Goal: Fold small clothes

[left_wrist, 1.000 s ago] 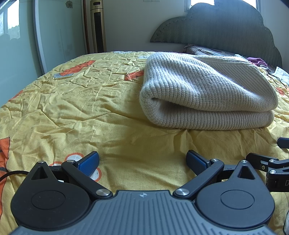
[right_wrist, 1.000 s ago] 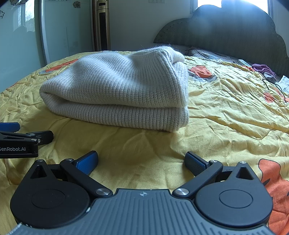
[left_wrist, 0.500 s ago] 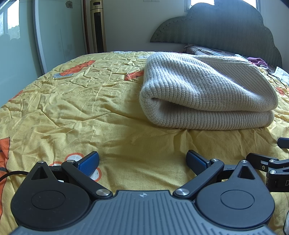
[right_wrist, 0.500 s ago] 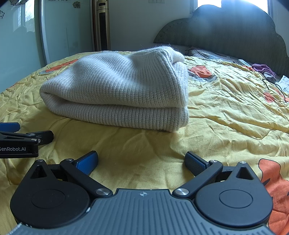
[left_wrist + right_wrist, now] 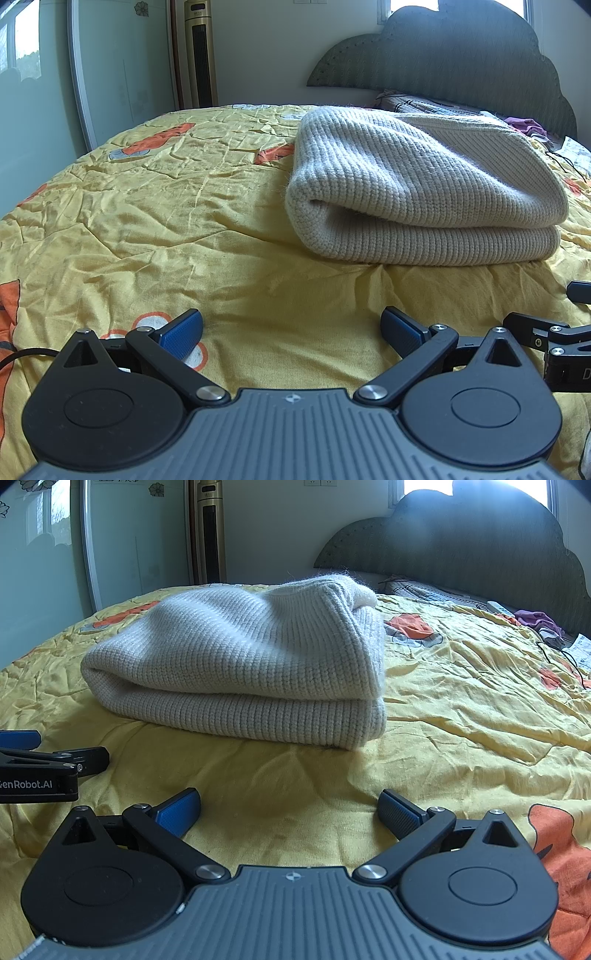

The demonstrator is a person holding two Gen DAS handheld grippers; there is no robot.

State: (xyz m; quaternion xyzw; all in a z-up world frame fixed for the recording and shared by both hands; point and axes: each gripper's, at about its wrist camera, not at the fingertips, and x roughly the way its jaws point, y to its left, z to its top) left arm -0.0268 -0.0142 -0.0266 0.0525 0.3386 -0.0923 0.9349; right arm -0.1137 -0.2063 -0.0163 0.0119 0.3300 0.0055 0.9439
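Note:
A cream ribbed knit sweater [image 5: 417, 192] lies folded in a thick bundle on the yellow bedspread [image 5: 166, 221]. In the right wrist view the same sweater [image 5: 240, 664] sits ahead and to the left. My left gripper [image 5: 291, 330] rests low on the bed in front of the sweater, open, with nothing between its blue pads. My right gripper [image 5: 290, 808] is likewise open and empty, a short way in front of the bundle. Each gripper shows at the edge of the other's view: the right one [image 5: 554, 332] and the left one [image 5: 48, 764].
A dark padded headboard [image 5: 443, 70] stands at the far end of the bed. Pillows, a purple cloth [image 5: 539, 622], a black cable [image 5: 561, 657] and papers lie near it. A tower fan [image 5: 199, 55] and a glass sliding door [image 5: 110, 66] line the far left wall.

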